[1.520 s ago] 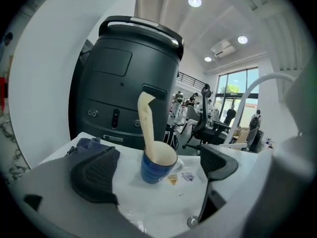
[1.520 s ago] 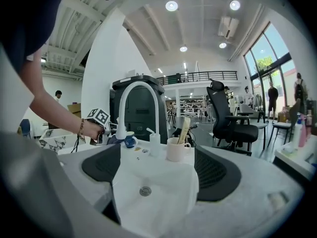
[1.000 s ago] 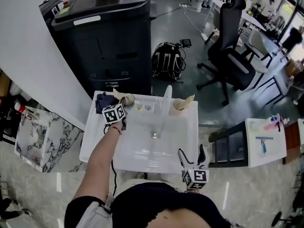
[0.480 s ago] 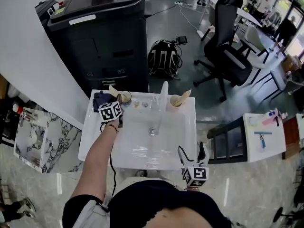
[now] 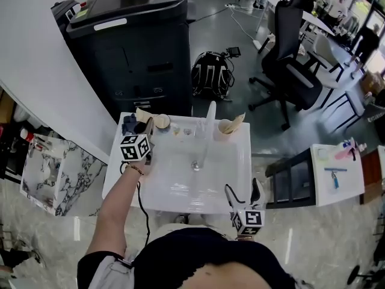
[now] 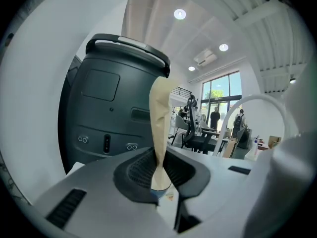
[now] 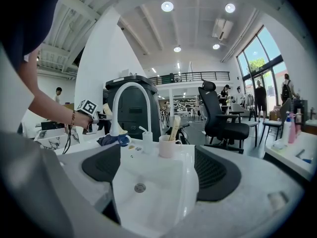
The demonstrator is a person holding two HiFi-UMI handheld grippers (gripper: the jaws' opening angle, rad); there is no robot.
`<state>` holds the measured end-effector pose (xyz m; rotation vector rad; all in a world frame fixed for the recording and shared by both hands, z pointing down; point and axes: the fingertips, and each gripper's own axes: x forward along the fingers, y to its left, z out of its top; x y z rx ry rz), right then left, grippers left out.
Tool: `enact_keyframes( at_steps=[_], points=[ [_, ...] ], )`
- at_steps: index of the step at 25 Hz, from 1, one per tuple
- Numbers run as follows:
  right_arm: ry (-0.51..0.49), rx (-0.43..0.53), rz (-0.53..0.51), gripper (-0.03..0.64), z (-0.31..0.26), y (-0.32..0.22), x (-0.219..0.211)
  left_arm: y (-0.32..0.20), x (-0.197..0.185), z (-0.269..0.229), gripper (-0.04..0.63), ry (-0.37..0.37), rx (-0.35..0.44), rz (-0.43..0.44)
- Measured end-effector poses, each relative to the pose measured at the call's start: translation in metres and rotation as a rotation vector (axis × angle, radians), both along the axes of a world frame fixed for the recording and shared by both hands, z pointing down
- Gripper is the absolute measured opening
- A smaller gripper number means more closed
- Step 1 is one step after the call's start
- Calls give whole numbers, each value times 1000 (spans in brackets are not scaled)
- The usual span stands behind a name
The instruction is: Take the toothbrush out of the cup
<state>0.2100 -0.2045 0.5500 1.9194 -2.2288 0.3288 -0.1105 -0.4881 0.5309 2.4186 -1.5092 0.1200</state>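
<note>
My left gripper (image 5: 145,129) is shut on a cream toothbrush (image 6: 159,128), which stands upright between the dark pads (image 6: 136,170). Right under its lower end shows the rim of a small cup (image 6: 158,192); I cannot tell whether the tip is still inside. In the head view the cup (image 5: 161,121) sits at the sink's back left corner, with the toothbrush (image 5: 142,115) just left of it. My right gripper (image 5: 242,194) hangs open at the sink's front edge, holding nothing. A second cup (image 7: 167,146) with another toothbrush (image 7: 175,128) stands at the back right.
The white sink (image 5: 180,188) has a tall curved faucet (image 5: 208,125) in the middle. A dark blue cloth (image 5: 127,125) lies at the back left corner, and a small dispenser (image 7: 147,142) stands by the faucet. A black printer (image 5: 138,47) stands behind.
My left gripper has risen and pulled back toward the left with the toothbrush, away from the cup. The right gripper has stayed where it was.
</note>
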Motion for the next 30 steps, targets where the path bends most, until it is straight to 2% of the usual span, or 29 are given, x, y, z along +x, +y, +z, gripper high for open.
enact_keyframes(
  at_steps=[7,11,16,24,30],
  points=[
    [-1,-13,-29,459,4,6,-8,51,8,-42,43,-35,136,66],
    [-5,-17,-45,459,7,7,-13,81,9,-55,43,-29,179,70],
    [-2,-19,-75,459,7,5,-24,121,6,-62,43,-24,202,76],
    [4,-28,-104,459,8,-1,-34,169,3,-67,43,-59,233,67],
    [9,-30,-110,459,10,-6,-34,196,-3,-67,43,-54,220,67]
  ],
)
